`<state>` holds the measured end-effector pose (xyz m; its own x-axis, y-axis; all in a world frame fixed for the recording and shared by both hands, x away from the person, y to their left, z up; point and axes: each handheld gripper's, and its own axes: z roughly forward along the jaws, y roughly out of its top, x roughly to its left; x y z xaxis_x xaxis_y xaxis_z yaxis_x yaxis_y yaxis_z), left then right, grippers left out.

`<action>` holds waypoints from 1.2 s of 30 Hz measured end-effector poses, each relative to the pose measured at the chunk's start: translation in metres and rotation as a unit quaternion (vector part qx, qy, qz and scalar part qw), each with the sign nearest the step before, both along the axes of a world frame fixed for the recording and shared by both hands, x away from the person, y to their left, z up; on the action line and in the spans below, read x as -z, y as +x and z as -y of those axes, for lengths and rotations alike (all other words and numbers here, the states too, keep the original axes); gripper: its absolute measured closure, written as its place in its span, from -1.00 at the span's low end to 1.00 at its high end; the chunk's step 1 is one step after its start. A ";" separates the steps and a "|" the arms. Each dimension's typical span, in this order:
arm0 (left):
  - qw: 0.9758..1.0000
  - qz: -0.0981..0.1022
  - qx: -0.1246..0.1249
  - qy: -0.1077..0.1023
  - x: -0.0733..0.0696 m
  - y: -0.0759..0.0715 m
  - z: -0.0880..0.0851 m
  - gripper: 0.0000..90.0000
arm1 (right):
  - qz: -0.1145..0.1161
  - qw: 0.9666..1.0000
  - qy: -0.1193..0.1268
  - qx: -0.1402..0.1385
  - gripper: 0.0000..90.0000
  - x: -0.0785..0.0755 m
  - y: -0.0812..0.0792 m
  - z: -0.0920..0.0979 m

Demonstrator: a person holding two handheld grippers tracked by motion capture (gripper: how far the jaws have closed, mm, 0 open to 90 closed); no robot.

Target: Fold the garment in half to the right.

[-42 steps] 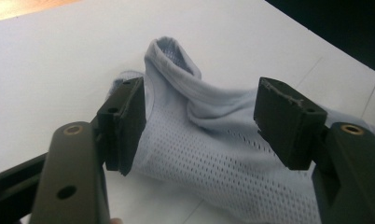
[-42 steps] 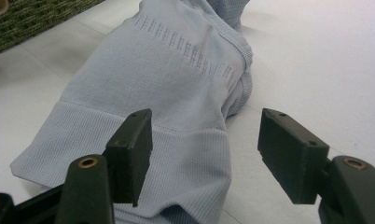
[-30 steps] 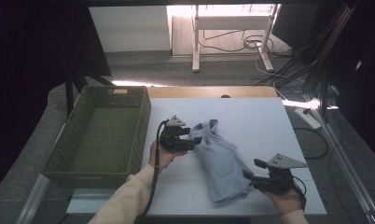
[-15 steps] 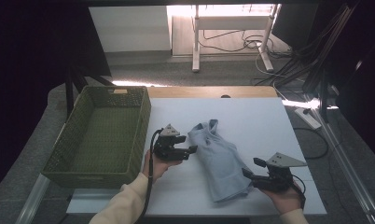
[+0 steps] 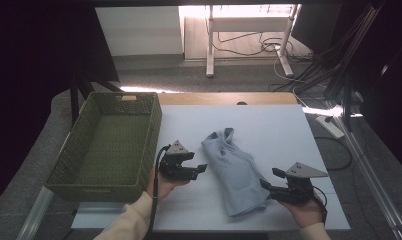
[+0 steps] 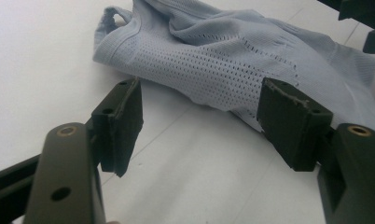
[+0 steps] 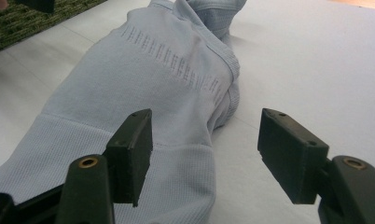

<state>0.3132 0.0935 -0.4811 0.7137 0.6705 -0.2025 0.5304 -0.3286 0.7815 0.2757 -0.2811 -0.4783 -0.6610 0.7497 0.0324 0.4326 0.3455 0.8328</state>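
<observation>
Blue garment (image 5: 235, 172) — flanked by low, level tools

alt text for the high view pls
A folded light-blue garment lies on a white table, with an open left gripper beside it and an open right gripper at its near end. A green woven basket sits left.

Black grippers (image 5: 201, 169) — grey triangular plates, trailing cables, cream sleeves (image 5: 134, 220)

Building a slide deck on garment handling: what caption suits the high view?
Two hand-held tongs, left and right, open beside a folded light-blue knit top on a white table, green basket nearby.
</observation>
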 end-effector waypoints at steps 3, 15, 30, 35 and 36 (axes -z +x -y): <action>1.000 0.004 -0.002 0.005 0.001 -0.002 -0.003 -0.30 | -0.001 1.000 0.001 0.000 -0.20 0.000 0.000 0.000; 1.000 0.008 -0.003 0.010 0.000 -0.004 -0.004 -0.43 | 0.004 1.000 -0.002 0.000 -0.20 -0.003 0.008 -0.006; 1.000 0.003 0.004 0.000 0.000 -0.005 -0.007 -0.45 | 0.011 1.000 -0.005 -0.008 -0.20 -0.011 0.036 -0.033; 1.000 0.003 0.005 0.001 0.000 -0.005 -0.006 -0.45 | 0.011 1.000 -0.001 -0.007 -0.20 -0.016 0.049 -0.040; 1.000 0.003 0.005 0.000 0.000 -0.005 -0.006 -0.45 | 0.012 1.000 -0.002 -0.007 -0.20 -0.016 0.052 -0.042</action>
<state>0.3079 0.0992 -0.4809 0.7222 0.6628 -0.1979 0.5223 -0.3349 0.7843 0.3274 -0.2396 -0.4620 -0.6722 0.7402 0.0140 0.4079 0.3545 0.8414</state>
